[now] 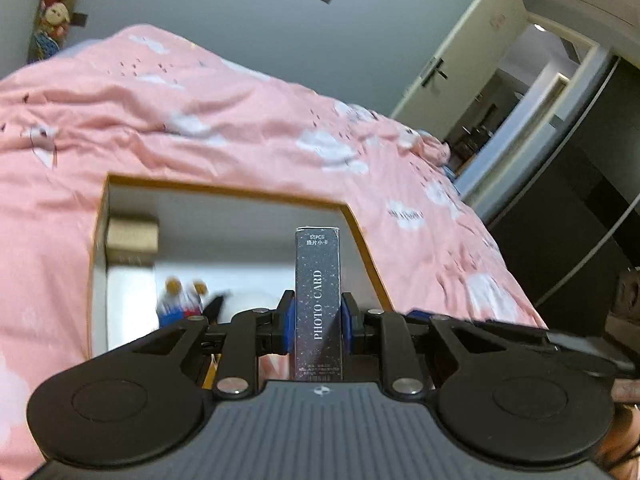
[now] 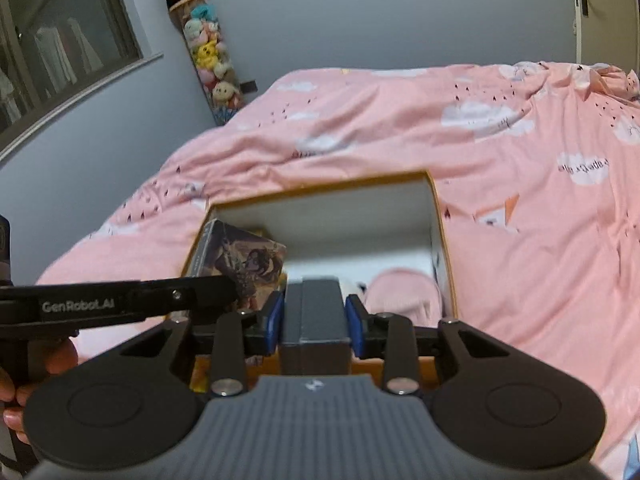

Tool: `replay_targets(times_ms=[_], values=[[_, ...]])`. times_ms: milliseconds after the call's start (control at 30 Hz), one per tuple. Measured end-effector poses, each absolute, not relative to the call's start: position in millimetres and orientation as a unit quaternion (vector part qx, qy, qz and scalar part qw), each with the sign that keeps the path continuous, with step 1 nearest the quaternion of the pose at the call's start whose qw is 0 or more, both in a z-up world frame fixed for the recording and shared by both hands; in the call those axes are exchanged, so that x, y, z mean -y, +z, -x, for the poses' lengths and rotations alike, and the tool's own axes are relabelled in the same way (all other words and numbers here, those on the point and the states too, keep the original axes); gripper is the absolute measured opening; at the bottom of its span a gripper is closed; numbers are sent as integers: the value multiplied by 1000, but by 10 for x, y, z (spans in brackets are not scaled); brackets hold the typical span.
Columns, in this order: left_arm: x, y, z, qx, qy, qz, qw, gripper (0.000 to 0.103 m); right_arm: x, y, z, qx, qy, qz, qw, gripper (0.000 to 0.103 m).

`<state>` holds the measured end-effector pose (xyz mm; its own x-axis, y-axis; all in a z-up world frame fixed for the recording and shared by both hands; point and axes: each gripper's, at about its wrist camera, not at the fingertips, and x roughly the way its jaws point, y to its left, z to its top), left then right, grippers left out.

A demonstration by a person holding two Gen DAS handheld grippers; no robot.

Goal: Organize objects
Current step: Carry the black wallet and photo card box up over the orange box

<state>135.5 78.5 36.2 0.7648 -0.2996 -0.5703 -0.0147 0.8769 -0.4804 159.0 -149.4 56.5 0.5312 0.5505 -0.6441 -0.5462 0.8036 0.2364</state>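
On the bed, spread with a pink quilt (image 2: 400, 128), sits an open cardboard box (image 2: 442, 216) with an orange rim. The left hand-held gripper (image 1: 319, 320) is clenched on a slim dark card box (image 1: 318, 300) printed "PHOTO CARD", held upright above the cardboard box. The right hand-held gripper (image 2: 314, 320) grips a plain grey box (image 2: 314, 320) over the same opening. Inside lie an illustrated box (image 2: 244, 264) tilted against the left wall, a small figure toy (image 1: 180, 300), a tan block (image 1: 132, 236) in the far corner and something pink (image 2: 404, 292) on the right. The far half of the cardboard box stands open. Stuffed toys (image 2: 208, 56) hang against the wall; a door (image 1: 460, 52) stands open beyond the bed.
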Motion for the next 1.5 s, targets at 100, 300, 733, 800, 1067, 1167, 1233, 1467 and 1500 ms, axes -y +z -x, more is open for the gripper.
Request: replay_targets(times_ms=[100,300,733,800,1067,1167,1233,1467,1500], values=[[-891,372,-1525,-328,-68,244,910,25,1417,600,-1723,-372,318,-15,872,35],[-1056,227,-1866,-329,-52,262,906,25,1284,655,-1980,-354,303,-26,884,35],[-1198,-391,-2609,-381,-37,249,890,25,875,225,-2724,-376,254,-48,890,35],[-1199,-460,-2680,-388,-33,245,888,25,842,169,-2780,-381,253,-52,888,35],[-1088,-661,-2817,-411,-23,206,888,25,776,-25,-2941,-400,248,-57,881,35],[-1107,-741,-2846,-424,-18,209,881,25,786,-60,-2973,-405,245,-61,879,35],[-1141,-794,-2871,-435,-11,215,874,25,788,-68,-2985,-406,245,-62,878,35],[-1185,-822,-2886,-450,15,203,869,40,789,-62,-2972,-407,244,-59,878,35],[-1180,-807,-2868,-448,22,196,872,41,788,-62,-2972,-407,244,-59,878,35]])
